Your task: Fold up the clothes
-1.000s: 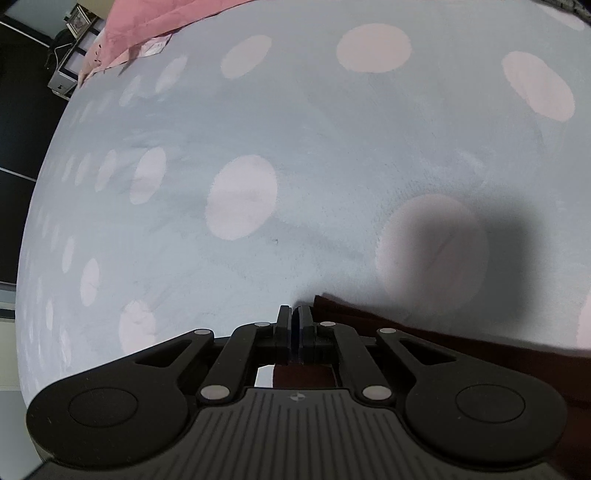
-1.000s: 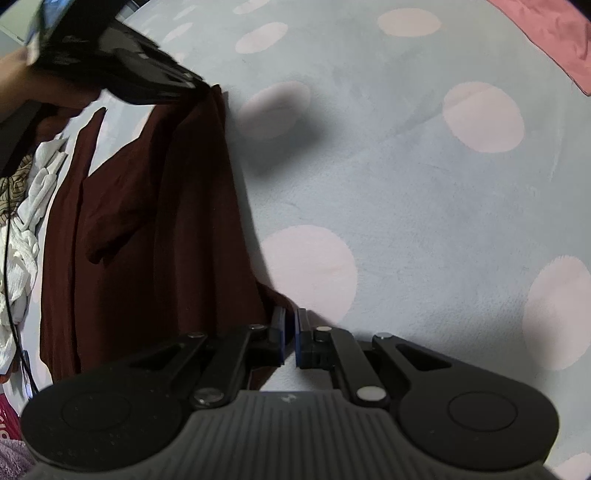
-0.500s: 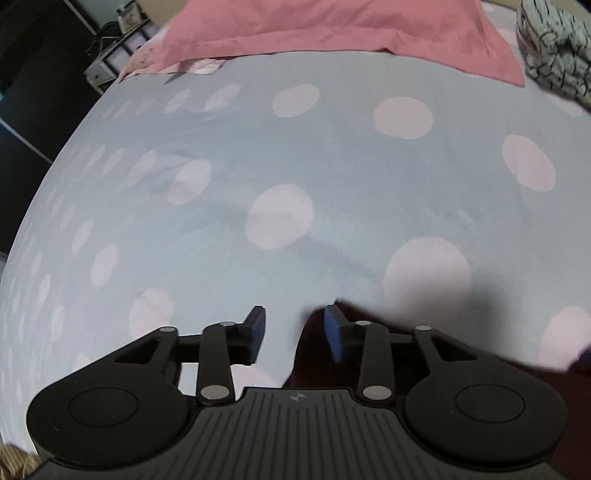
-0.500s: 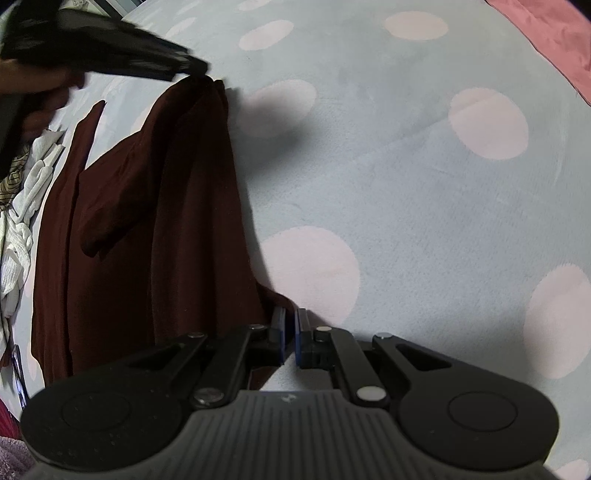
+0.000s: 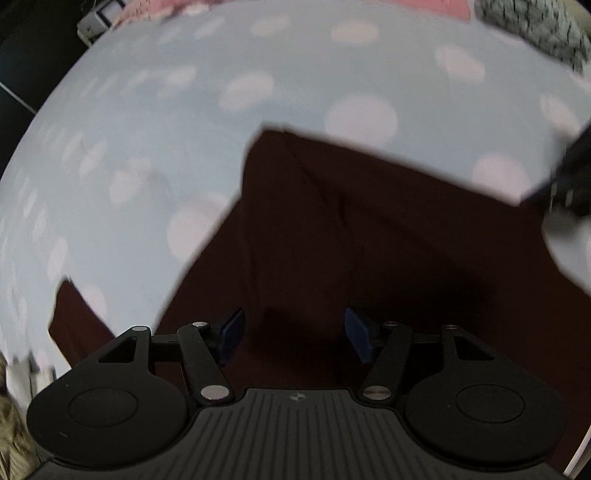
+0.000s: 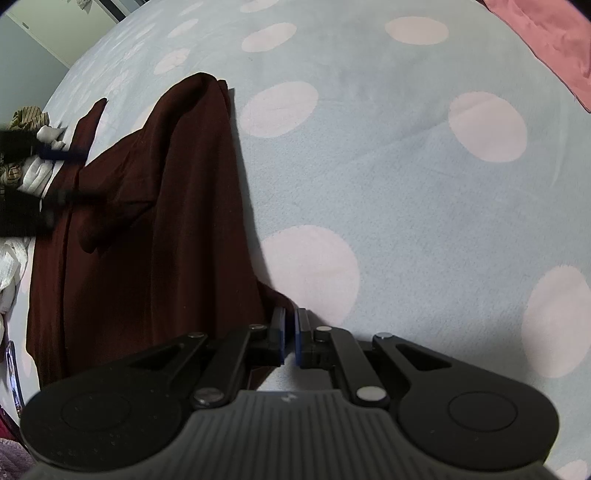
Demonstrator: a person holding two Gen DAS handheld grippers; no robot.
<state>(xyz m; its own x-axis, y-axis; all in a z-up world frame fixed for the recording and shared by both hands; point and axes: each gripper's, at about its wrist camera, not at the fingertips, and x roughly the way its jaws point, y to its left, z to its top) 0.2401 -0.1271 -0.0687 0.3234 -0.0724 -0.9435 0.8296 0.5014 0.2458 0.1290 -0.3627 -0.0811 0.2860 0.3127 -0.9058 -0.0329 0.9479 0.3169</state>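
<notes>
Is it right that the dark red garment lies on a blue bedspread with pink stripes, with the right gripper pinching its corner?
Not quite. The bedspread has pale pink dots, not stripes, as the right wrist view shows. The rest holds: the dark red garment lies on it, and the right gripper is shut on the garment's corner.

Dark maroon garment (image 6: pixel 155 221) plain on a pale blue blanket (image 6: pixel 406 177) dotted with soft pink circles, rose-pink pillow (image 6: pixel 546 40) at two o'clock, black-and-white patterned cloth (image 5: pixel 535 26) at one o'clock, black grippers with blue pads (image 5: pixel 232 334), olive striped and white clothes (image 6: pixel 29 122) at nine o'clock.
</notes>
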